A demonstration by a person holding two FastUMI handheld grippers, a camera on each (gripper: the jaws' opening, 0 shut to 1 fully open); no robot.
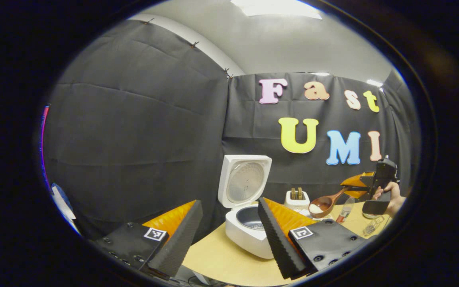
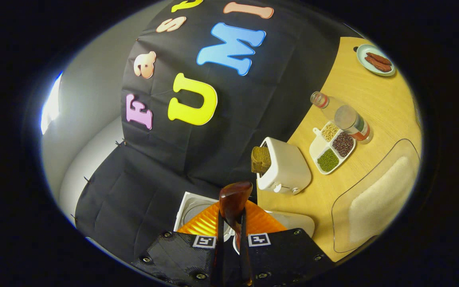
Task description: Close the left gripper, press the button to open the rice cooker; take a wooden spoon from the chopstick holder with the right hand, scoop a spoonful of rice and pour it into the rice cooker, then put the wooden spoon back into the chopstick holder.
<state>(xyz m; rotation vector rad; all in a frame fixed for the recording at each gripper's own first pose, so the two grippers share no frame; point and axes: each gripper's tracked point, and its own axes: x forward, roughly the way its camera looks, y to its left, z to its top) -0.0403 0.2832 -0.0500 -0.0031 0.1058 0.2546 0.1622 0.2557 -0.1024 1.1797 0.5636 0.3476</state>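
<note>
Rice cooker (image 1: pixel 249 223): white, lid raised, no legible writing.
Wooden spoon (image 1: pixel 325 203): rice-laden, clamped in right gripper (image 2: pixel 232 223) jaws.
Left gripper (image 1: pixel 229 227): jaws wide apart, apparently empty.

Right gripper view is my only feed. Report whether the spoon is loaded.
Observer: Yes. In the left gripper view the wooden spoon, held in the right claw, carries a white heap of rice in its bowl.
Operator: Confirm the cooker is open.
Observer: The rice cooker has its lid standing upright, and the dark inner pot is exposed.
Operator: Give me the spoon's position against the pot.
Observer: In that view it hangs to the right of the pot, near the toaster, and it does not appear to be over the opening.
</note>
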